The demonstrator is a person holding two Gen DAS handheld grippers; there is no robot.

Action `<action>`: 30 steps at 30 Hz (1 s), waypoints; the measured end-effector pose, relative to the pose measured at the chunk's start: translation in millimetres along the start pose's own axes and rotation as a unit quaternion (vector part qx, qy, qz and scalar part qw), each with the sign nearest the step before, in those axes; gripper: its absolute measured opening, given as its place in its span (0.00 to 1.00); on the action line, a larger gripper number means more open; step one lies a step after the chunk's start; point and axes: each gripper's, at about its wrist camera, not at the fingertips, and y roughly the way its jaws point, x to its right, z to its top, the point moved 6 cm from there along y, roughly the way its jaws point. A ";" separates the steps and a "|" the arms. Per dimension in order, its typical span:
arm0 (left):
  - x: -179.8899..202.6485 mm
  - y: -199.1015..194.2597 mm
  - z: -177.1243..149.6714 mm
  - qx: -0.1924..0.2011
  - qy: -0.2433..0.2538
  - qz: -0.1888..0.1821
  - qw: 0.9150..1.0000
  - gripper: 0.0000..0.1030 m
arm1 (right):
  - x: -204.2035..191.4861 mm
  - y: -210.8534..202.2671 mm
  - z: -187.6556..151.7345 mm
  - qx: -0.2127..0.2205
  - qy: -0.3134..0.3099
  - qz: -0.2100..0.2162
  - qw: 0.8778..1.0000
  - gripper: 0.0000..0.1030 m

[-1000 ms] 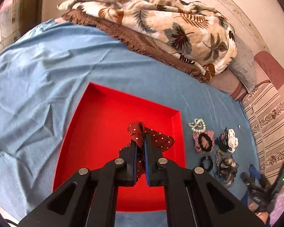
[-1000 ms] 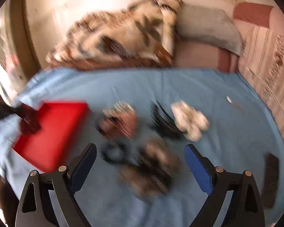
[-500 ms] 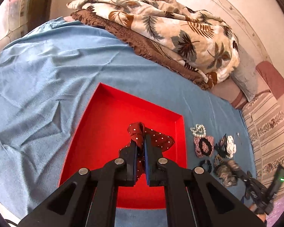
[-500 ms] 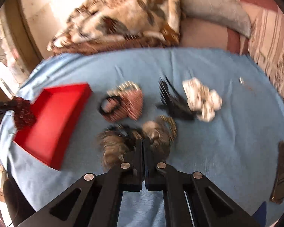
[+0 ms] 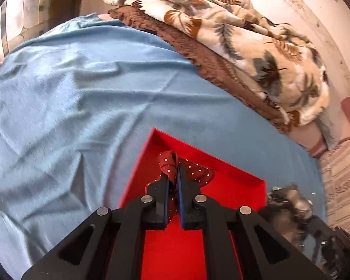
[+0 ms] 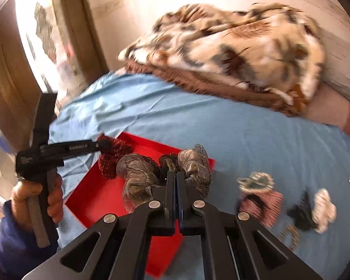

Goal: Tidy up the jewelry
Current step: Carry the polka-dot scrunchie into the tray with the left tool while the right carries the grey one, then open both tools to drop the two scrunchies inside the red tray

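Observation:
My left gripper (image 5: 172, 175) is shut on a dark red polka-dot scrunchie (image 5: 196, 169) and holds it over the red tray (image 5: 233, 198). My right gripper (image 6: 175, 175) is shut on a brown-grey fabric hair bow (image 6: 137, 175), held above the tray's (image 6: 100, 200) near edge. In the right wrist view the left gripper (image 6: 102, 145) and the red scrunchie (image 6: 112, 158) show at the left, held by a hand. The bow (image 5: 289, 200) shows blurred at the tray's right in the left wrist view.
The tray lies on a blue bedsheet (image 5: 70, 93). A pink scrunchie (image 6: 261, 200), a black hair piece (image 6: 301, 214), a white one (image 6: 324, 210) and a small gold one (image 6: 289, 233) lie on the sheet to the right. A folded leaf-print blanket (image 5: 245, 39) lies at the back.
My right gripper shut on the brown-grey bow, lifted it off the sheet and carried it left to the tray. My left gripper kept the red scrunchie and shifted toward the tray's far corner.

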 end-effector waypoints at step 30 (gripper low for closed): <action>16.0 -48.5 -21.0 0.130 0.045 0.026 0.990 0.58 | 78.1 -43.1 -78.1 -0.006 0.046 -0.102 0.994 0.70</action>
